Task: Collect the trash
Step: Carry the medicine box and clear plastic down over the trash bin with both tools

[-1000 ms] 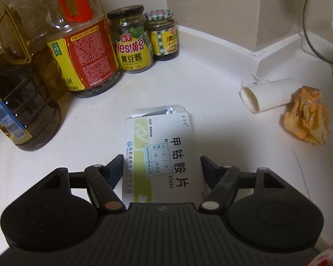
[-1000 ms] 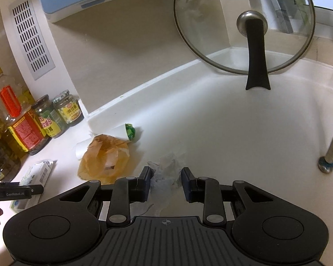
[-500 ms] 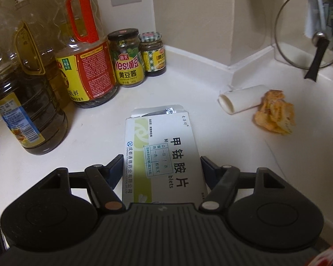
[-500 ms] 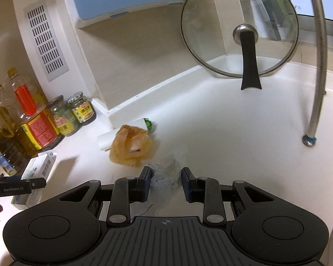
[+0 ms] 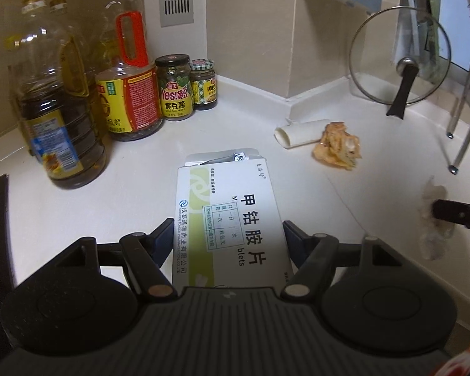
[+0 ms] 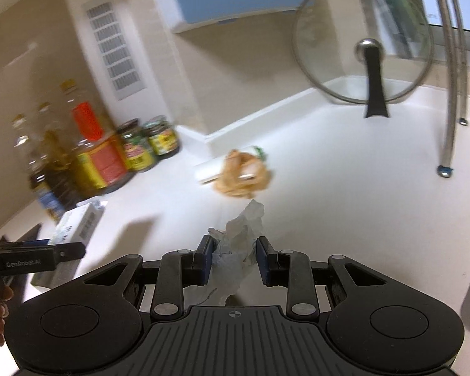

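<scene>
Above the table [image 5: 141, 169], left gripper [image 5: 228, 238] clamps an open medicine box [image 5: 228, 213] showing foil blister packs [image 5: 232, 157]; right gripper [image 6: 233, 260] pinches crumpled plastic [image 6: 238, 250].

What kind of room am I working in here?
Most likely a home kitchen counter corner: oil bottles and sauce jars stand along the wall, a glass pot lid leans at the back, and a white countertop runs beneath them.
</scene>
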`<act>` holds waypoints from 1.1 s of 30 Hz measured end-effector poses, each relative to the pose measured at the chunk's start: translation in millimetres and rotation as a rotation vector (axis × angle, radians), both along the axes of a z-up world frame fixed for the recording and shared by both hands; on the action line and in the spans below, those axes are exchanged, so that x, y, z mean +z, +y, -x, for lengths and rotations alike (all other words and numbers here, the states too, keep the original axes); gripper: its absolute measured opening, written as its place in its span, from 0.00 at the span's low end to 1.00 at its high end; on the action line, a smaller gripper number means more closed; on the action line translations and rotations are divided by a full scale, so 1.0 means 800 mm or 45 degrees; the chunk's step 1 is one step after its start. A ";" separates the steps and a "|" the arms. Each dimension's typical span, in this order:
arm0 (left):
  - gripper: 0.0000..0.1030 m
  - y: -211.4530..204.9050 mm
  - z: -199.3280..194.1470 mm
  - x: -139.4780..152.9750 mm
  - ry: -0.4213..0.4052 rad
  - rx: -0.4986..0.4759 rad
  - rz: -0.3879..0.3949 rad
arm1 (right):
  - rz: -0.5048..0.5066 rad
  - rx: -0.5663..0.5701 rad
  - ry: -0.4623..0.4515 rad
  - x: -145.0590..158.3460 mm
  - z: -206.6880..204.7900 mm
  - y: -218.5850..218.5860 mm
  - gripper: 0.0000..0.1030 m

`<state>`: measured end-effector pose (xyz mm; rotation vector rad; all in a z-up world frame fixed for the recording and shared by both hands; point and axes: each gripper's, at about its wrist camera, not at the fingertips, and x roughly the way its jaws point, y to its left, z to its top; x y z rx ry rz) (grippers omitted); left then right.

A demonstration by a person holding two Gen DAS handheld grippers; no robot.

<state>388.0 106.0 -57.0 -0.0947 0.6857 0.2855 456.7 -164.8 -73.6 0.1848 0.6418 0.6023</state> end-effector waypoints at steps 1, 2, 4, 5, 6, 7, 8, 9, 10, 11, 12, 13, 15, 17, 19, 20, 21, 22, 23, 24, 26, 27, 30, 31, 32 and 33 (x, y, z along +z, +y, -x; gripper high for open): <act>0.69 -0.003 0.009 0.002 -0.005 0.002 0.002 | -0.006 0.027 -0.004 0.001 0.006 0.002 0.30; 0.69 -0.008 0.018 0.005 -0.009 0.007 0.002 | -0.012 0.055 -0.006 0.001 0.012 0.004 0.30; 0.69 -0.017 0.034 0.009 -0.015 0.020 0.003 | -0.024 0.103 -0.003 0.000 0.022 0.006 0.30; 0.69 -0.022 0.042 0.010 -0.017 0.025 0.002 | -0.030 0.125 0.000 0.000 0.027 0.006 0.30; 0.69 -0.027 0.051 0.011 -0.018 0.033 0.000 | -0.035 0.148 0.003 -0.001 0.032 0.006 0.30; 0.69 -0.033 0.058 0.011 -0.015 0.039 -0.002 | -0.037 0.168 0.007 -0.002 0.038 0.006 0.29; 0.69 -0.040 0.065 0.010 -0.010 0.045 -0.002 | -0.041 0.189 0.014 -0.004 0.043 0.004 0.29; 0.69 -0.046 0.072 0.009 -0.005 0.050 -0.001 | -0.044 0.214 0.022 -0.006 0.049 0.003 0.30; 0.69 -0.052 0.078 0.008 0.000 0.053 0.001 | -0.045 0.234 0.027 -0.007 0.055 0.000 0.30; 0.69 -0.059 0.084 0.006 0.005 0.053 0.003 | -0.043 0.252 0.034 -0.009 0.060 -0.002 0.30; 0.69 -0.066 0.090 0.004 0.008 0.054 0.005 | -0.041 0.272 0.044 -0.012 0.065 -0.004 0.30; 0.69 -0.073 0.095 0.002 0.011 0.055 0.007 | -0.039 0.288 0.055 -0.015 0.069 -0.006 0.30; 0.69 -0.086 0.104 -0.005 0.018 0.058 0.017 | -0.033 0.319 0.074 -0.021 0.077 -0.010 0.30; 0.69 -0.098 0.112 -0.012 0.034 0.065 0.033 | -0.024 0.351 0.085 -0.027 0.085 -0.014 0.30; 0.69 -0.111 0.120 -0.020 0.049 0.069 0.050 | -0.017 0.374 0.098 -0.033 0.092 -0.021 0.30; 0.69 -0.116 0.123 -0.023 0.056 0.071 0.055 | -0.015 0.382 0.106 -0.036 0.094 -0.024 0.30; 0.69 -0.122 0.125 -0.026 0.063 0.074 0.061 | -0.013 0.388 0.114 -0.039 0.096 -0.028 0.30; 0.69 -0.127 0.128 -0.029 0.067 0.076 0.068 | -0.009 0.394 0.122 -0.043 0.097 -0.031 0.30; 0.69 -0.133 0.131 -0.032 0.071 0.078 0.076 | -0.004 0.398 0.130 -0.046 0.099 -0.034 0.30; 0.69 -0.138 0.135 -0.035 0.073 0.080 0.083 | 0.002 0.404 0.138 -0.050 0.100 -0.037 0.30; 0.69 -0.147 0.142 -0.041 0.075 0.082 0.094 | 0.016 0.417 0.152 -0.058 0.103 -0.042 0.30; 0.69 -0.151 0.145 -0.045 0.079 0.084 0.100 | 0.025 0.425 0.158 -0.062 0.105 -0.044 0.30; 0.69 -0.160 0.153 -0.060 0.101 0.097 0.120 | 0.054 0.454 0.180 -0.077 0.112 -0.046 0.30; 0.69 -0.162 0.155 -0.065 0.111 0.103 0.127 | 0.065 0.467 0.187 -0.082 0.114 -0.046 0.30; 0.69 -0.164 0.158 -0.072 0.123 0.110 0.135 | 0.077 0.480 0.194 -0.088 0.117 -0.045 0.30; 0.69 -0.165 0.161 -0.079 0.137 0.120 0.143 | 0.091 0.492 0.200 -0.094 0.119 -0.043 0.30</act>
